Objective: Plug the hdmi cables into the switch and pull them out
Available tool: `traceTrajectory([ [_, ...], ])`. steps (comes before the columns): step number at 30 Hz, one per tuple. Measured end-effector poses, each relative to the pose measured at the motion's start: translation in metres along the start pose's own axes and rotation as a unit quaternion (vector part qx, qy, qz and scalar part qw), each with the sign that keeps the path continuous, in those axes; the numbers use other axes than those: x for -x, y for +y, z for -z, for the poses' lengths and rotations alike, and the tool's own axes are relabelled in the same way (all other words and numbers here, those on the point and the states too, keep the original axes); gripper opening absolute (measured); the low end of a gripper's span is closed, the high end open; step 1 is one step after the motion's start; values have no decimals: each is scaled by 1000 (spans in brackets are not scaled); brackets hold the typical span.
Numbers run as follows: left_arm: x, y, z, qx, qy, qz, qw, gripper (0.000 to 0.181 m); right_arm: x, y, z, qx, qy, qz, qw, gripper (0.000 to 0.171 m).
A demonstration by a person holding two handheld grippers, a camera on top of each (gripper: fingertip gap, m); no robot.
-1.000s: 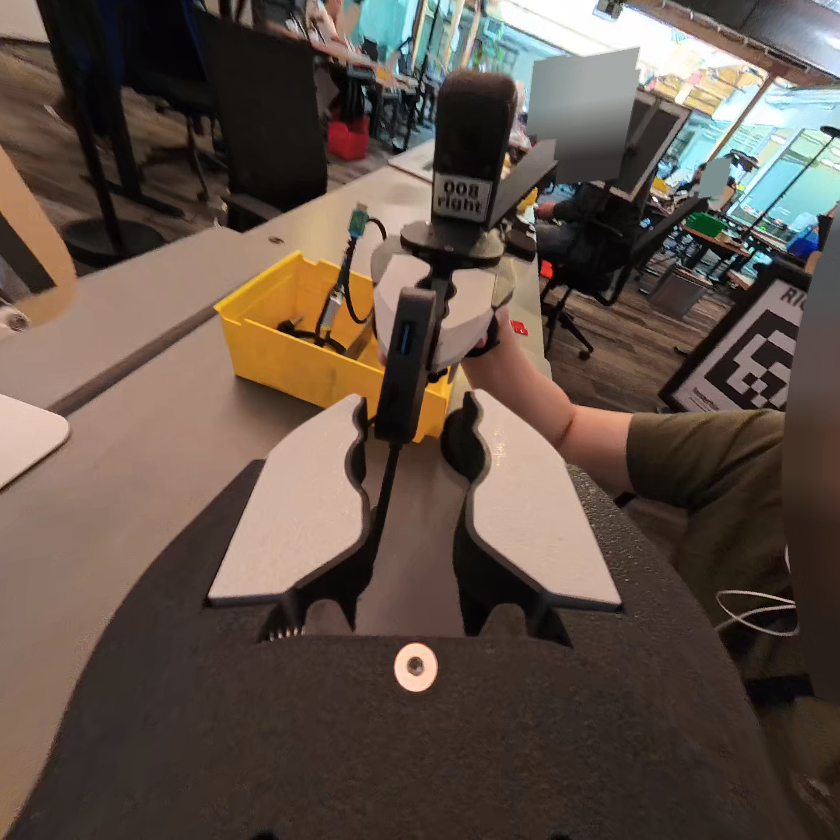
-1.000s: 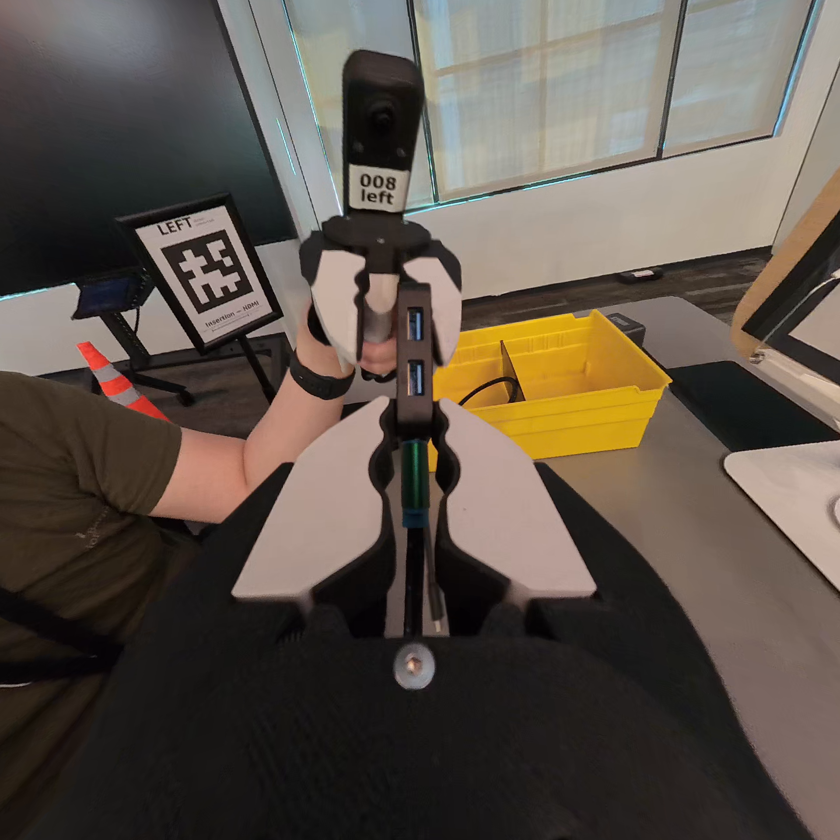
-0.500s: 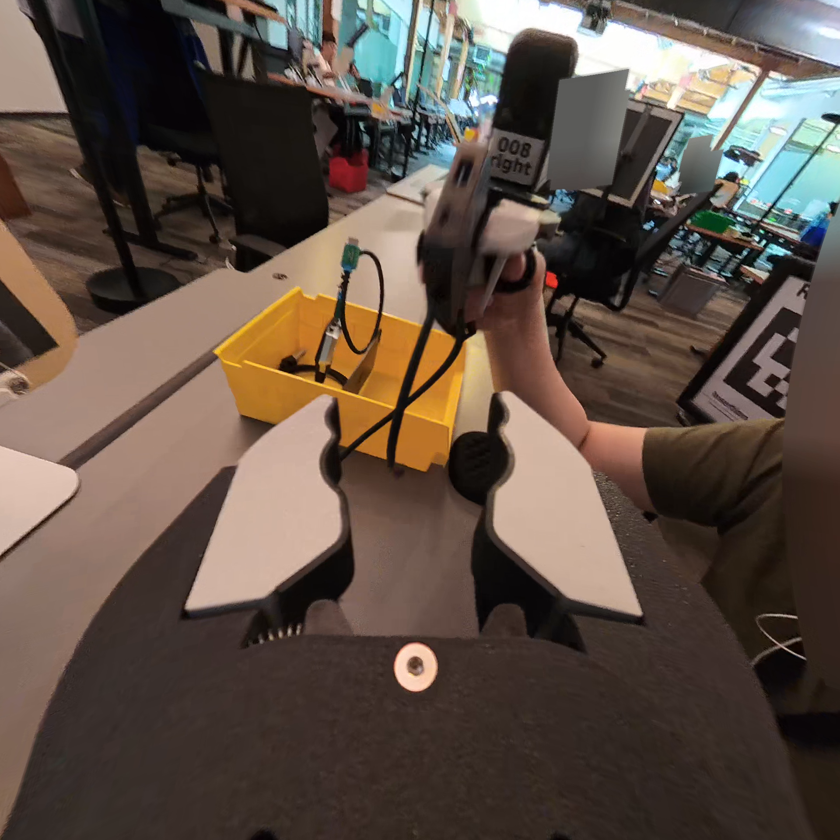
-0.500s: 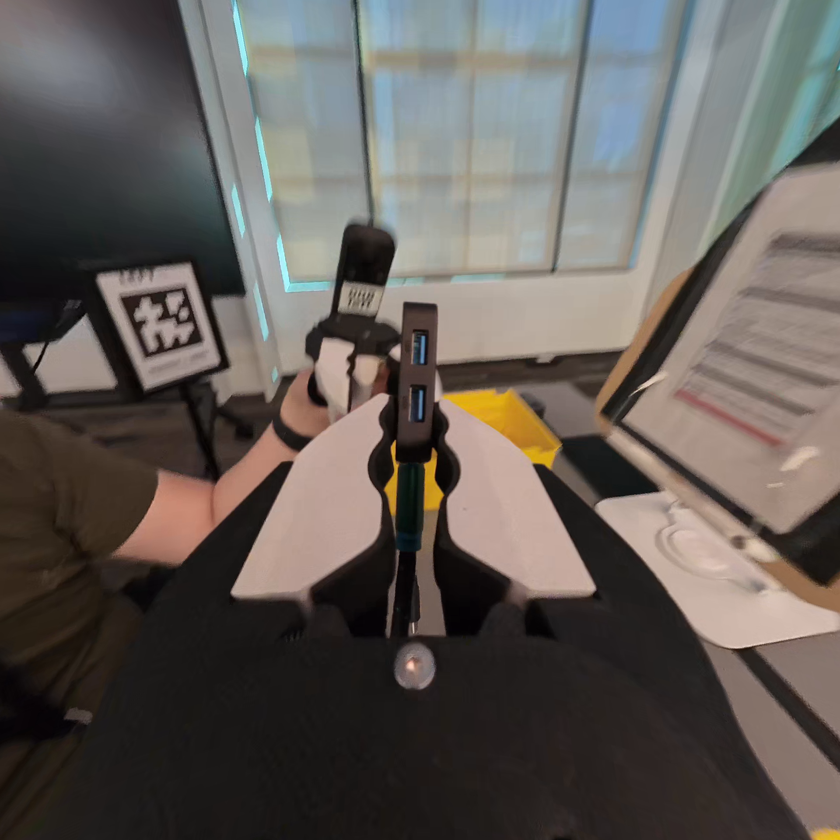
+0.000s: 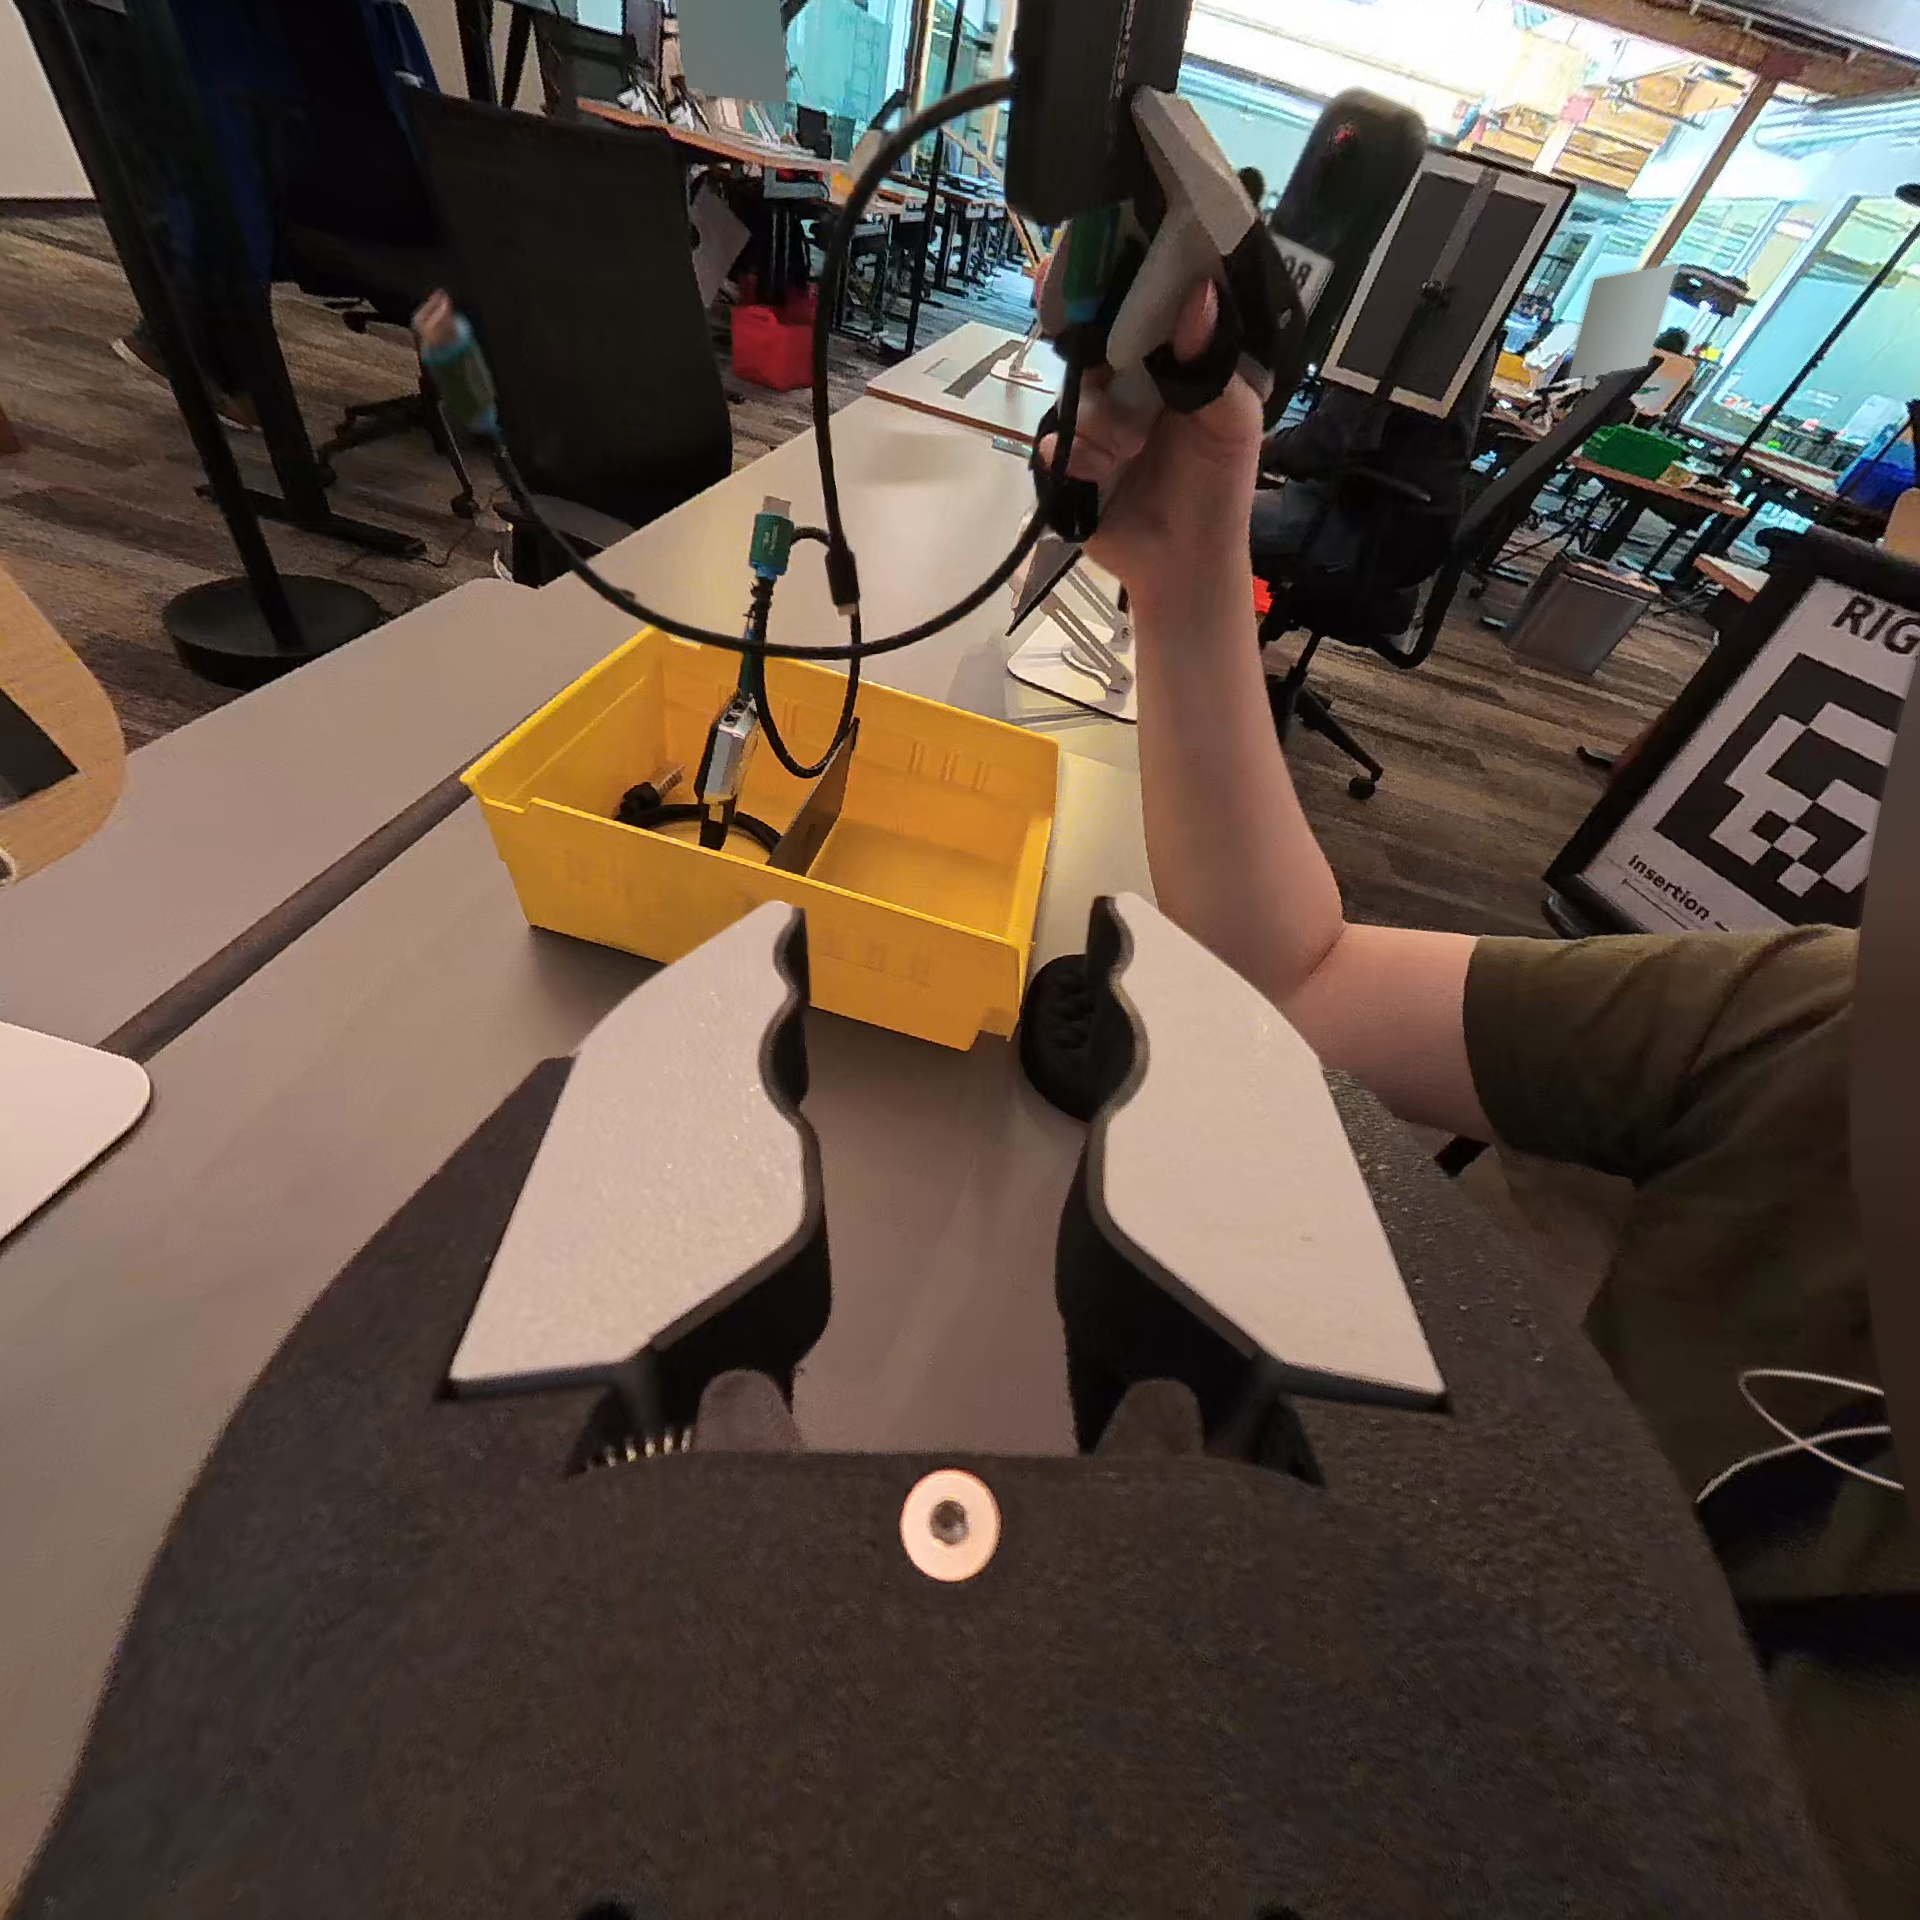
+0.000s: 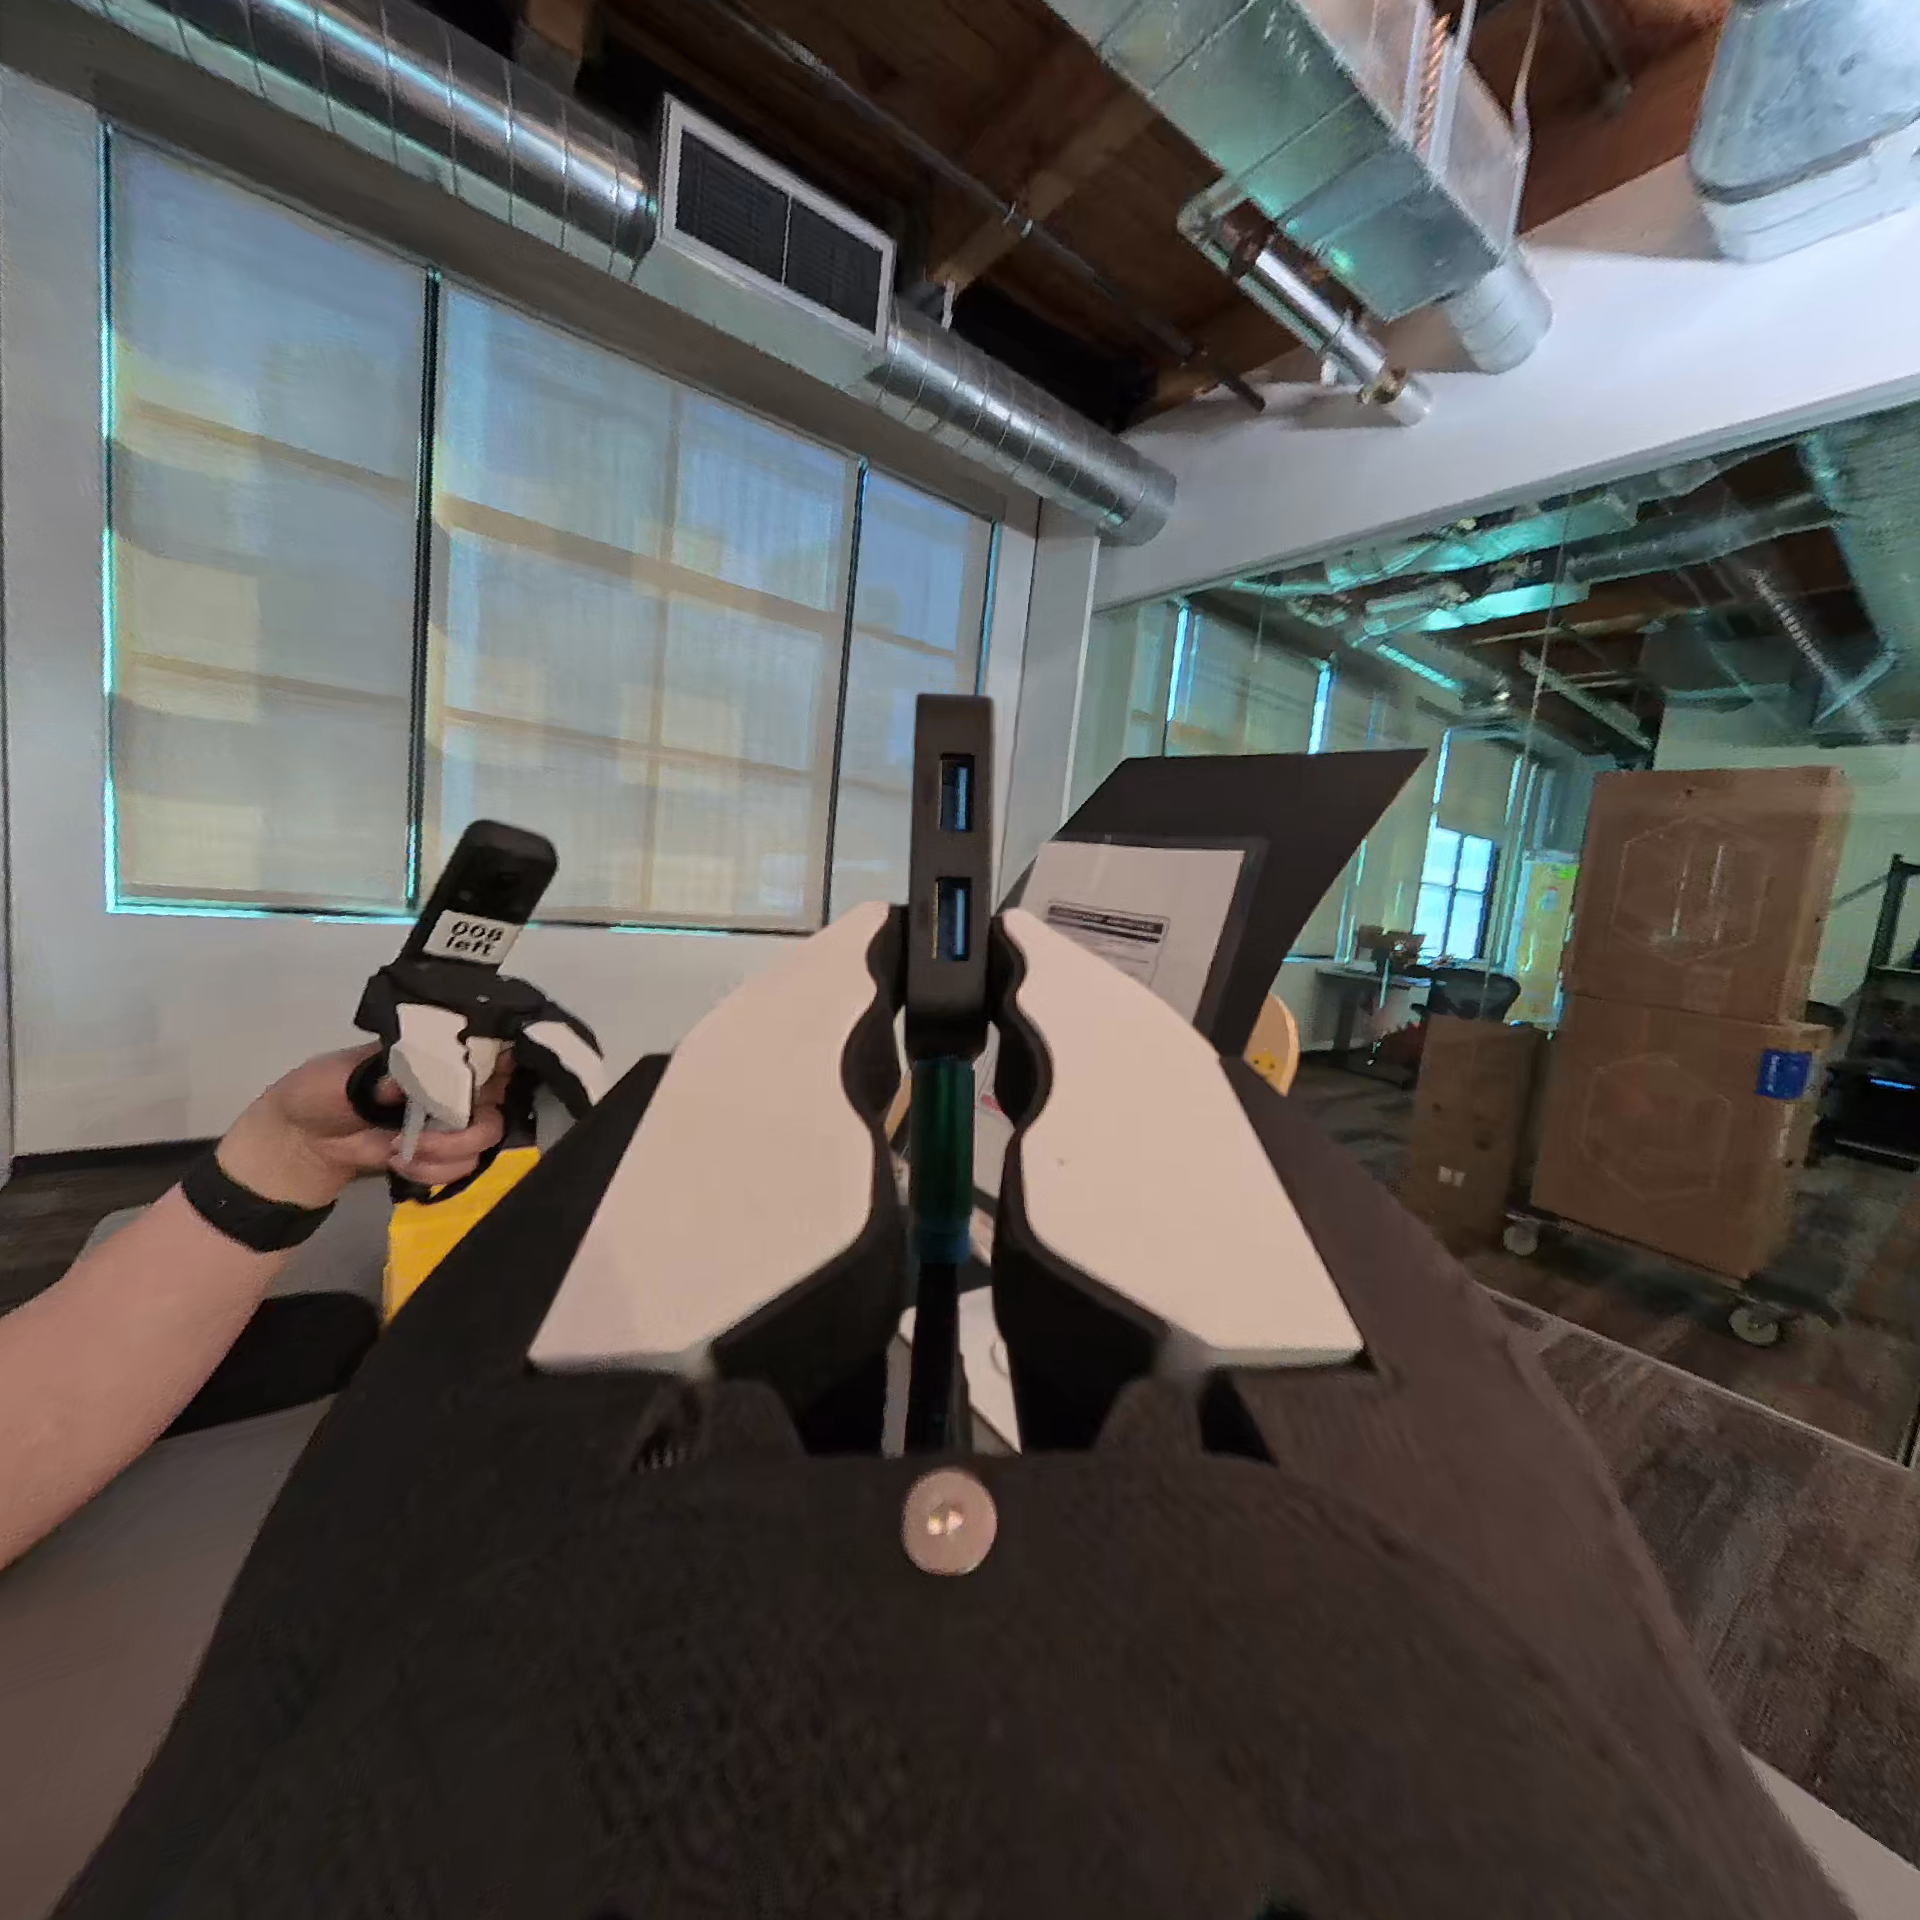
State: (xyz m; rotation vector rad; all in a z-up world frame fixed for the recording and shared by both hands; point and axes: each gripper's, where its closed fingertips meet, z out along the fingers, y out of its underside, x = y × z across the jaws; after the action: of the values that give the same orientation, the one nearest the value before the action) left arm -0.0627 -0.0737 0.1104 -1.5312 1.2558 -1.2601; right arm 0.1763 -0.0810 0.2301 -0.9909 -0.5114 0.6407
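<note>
My right gripper (image 6: pixel 945 935) is shut on the lower end of the black switch (image 6: pixel 951 831) and holds it upright, high above the table. A green HDMI plug (image 6: pixel 940 1143) is seated in the switch's bottom end. In the left wrist view the right gripper (image 5: pixel 1143 187) and switch (image 5: pixel 1081 94) are at the top, and the black cable (image 5: pixel 831 364) loops down to a dangling teal plug (image 5: pixel 452 353). My left gripper (image 5: pixel 945 935) is open and empty, low over the table. A second cable with a teal plug (image 5: pixel 771 540) stands in the yellow bin (image 5: pixel 727 894).
The grey table (image 5: pixel 312 1091) carries the bin, a white pad (image 5: pixel 52 1122) at the left and a laptop stand (image 5: pixel 1070 644) behind. A framed marker sign (image 5: pixel 1787 790) stands at the right. A monitor (image 6: pixel 1143 914) and cardboard boxes (image 6: pixel 1683 987) are beyond. About 25 centimeters separates my left fingertips from my right.
My right gripper has lifted the switch up and away from my left gripper, tilting upward. My left gripper has opened wider and no longer surrounds the switch.
</note>
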Motion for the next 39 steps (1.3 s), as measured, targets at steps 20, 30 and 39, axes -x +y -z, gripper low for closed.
traceTrajectory([
  [20,16,-3,12,-35,28,60,997,45,-80,42,-73,379,-195,-30,904,15],
  [30,20,9,-7,-3,39,69,997,45,-135,136,-60,439,-107,-146,880,14],
  [39,19,8,-6,-6,37,64,997,44,-132,188,-67,516,-108,-103,843,14],
])
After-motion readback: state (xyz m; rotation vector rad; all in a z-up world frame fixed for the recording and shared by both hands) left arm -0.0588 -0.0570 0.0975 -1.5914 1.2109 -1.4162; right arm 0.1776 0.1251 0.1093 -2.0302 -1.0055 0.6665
